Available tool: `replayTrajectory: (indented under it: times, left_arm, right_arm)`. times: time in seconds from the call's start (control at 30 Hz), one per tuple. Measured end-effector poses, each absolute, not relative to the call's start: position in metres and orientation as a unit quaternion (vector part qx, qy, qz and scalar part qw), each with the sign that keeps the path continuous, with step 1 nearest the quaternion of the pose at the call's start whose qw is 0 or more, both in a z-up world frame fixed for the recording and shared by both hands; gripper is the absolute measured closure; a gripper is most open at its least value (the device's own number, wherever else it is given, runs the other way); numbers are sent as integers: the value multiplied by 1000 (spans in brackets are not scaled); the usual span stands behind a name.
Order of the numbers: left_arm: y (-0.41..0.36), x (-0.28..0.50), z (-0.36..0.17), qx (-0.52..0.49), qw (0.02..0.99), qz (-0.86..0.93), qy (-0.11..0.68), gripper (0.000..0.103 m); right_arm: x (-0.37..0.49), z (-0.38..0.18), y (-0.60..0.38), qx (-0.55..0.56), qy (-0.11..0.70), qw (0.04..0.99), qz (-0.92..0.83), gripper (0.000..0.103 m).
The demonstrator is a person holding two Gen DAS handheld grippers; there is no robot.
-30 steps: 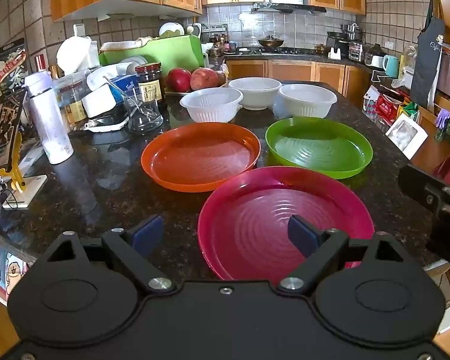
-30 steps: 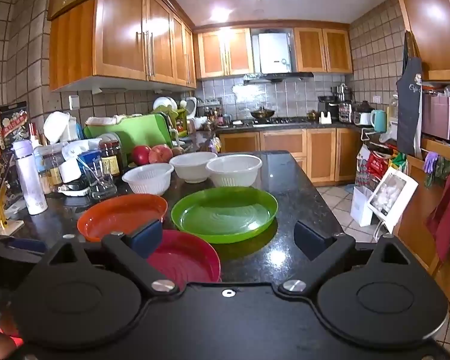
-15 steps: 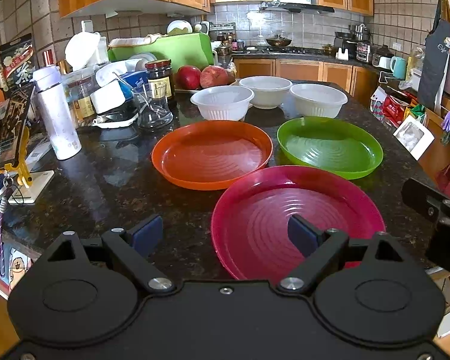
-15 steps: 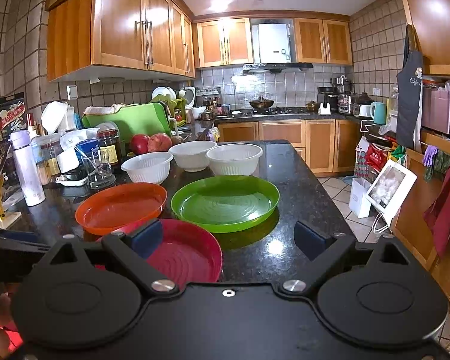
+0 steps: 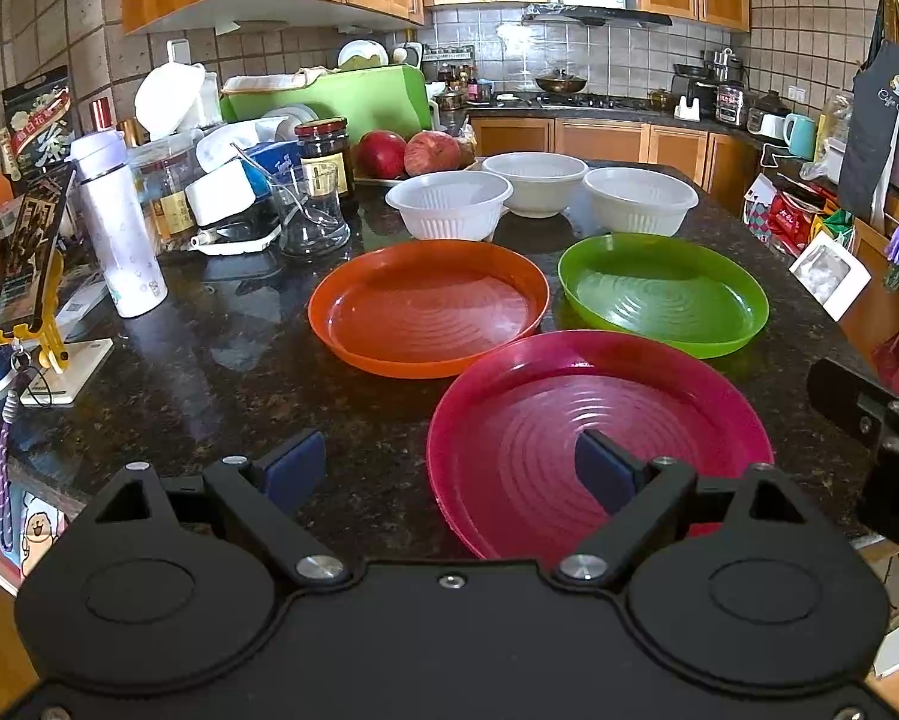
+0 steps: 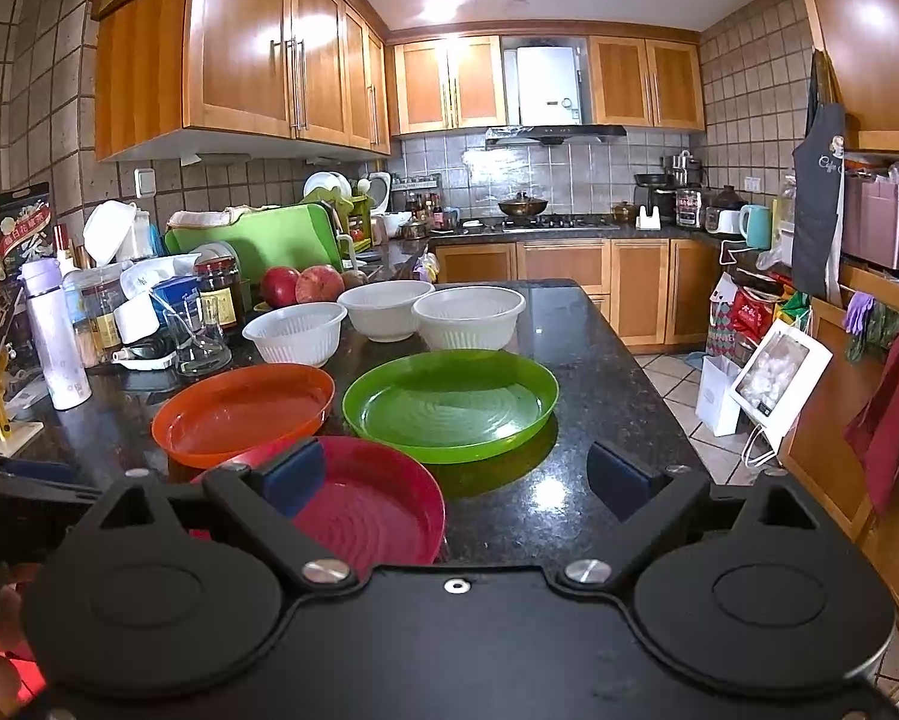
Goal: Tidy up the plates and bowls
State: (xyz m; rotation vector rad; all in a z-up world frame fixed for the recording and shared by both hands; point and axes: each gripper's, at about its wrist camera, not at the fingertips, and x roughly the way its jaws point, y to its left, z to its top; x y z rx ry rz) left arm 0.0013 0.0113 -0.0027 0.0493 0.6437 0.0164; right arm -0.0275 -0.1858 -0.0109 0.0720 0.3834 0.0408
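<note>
Bright ceiling lights (image 6: 437, 3) glare off the glossy table (image 6: 539, 489) near its right edge; both views are sharp, with fisheye bending at the borders.

Home kitchen, wooden wall cabinets (image 6: 239, 54), tiled backsplash, gas hob (image 6: 560, 221) under range hood (image 6: 554, 132), cluttered granite counter (image 5: 209, 360)

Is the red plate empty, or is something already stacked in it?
Empty. The red plate shows only its bare ringed bottom, sitting alone on the counter, with the open left tool over its near rim.

White bottle (image 5: 122, 228), dark jar (image 5: 324, 153), red apples (image 5: 410, 153), green cutting board (image 5: 335, 99) along the dark granite counter (image 5: 209, 360).
</note>
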Motion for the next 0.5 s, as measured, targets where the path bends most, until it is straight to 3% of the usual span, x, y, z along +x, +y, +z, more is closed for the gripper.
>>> replayTrajectory:
  times: [0.5]
  left_arm:
    - [13,0,0,27,949,11,315,13]
  right_arm:
    - [-19,-15,-181,22,225,974,4,4]
